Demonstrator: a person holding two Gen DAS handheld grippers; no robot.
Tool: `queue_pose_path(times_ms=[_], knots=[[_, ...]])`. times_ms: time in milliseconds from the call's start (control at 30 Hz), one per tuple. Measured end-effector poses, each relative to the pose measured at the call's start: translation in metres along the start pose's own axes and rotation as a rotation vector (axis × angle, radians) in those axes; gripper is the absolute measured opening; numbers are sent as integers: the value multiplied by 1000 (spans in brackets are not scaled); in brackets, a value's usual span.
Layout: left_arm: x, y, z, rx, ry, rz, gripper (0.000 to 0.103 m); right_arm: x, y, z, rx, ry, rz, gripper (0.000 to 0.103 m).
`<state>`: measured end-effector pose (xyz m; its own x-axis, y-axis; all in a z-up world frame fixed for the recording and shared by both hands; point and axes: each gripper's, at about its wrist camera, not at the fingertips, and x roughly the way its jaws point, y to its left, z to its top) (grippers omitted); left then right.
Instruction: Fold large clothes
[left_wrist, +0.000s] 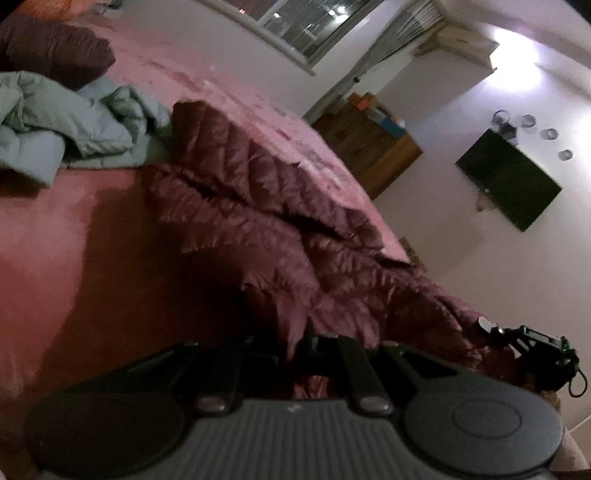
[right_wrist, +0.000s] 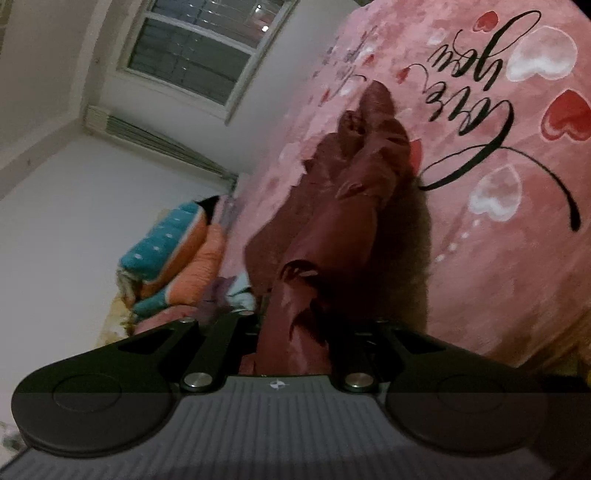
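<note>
Both grippers are clamped on the near end of the maroon puffer jacket (left_wrist: 258, 206): the left gripper (left_wrist: 310, 343) and the right gripper (right_wrist: 291, 332) each have fabric pinched between closed fingers. From them the jacket runs lengthwise away across the pink bedspread (right_wrist: 480, 258), its far end lying on the bed, so I'd judge neither hand nearer.

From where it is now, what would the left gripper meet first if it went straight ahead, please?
The maroon jacket: the left gripper already pinches its edge, and the quilted folds lie directly ahead on the bed.
</note>
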<state>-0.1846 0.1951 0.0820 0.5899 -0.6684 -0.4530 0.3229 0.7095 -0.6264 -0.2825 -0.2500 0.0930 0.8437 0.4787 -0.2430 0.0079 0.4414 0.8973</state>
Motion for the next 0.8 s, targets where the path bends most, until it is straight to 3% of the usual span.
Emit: queue_pose_path(times_ms=[400,600,800], knots=[[-63,-15,17,-32,-156,-177,6,-34,23,-4,99,-47,210,11],[-67,-7,33,-194,-218,-205,6,-32,16,10,224,-84,279,11],[-54,15,67,-363,-302,-161,6,-3,-4,54,369,-126,362,11]])
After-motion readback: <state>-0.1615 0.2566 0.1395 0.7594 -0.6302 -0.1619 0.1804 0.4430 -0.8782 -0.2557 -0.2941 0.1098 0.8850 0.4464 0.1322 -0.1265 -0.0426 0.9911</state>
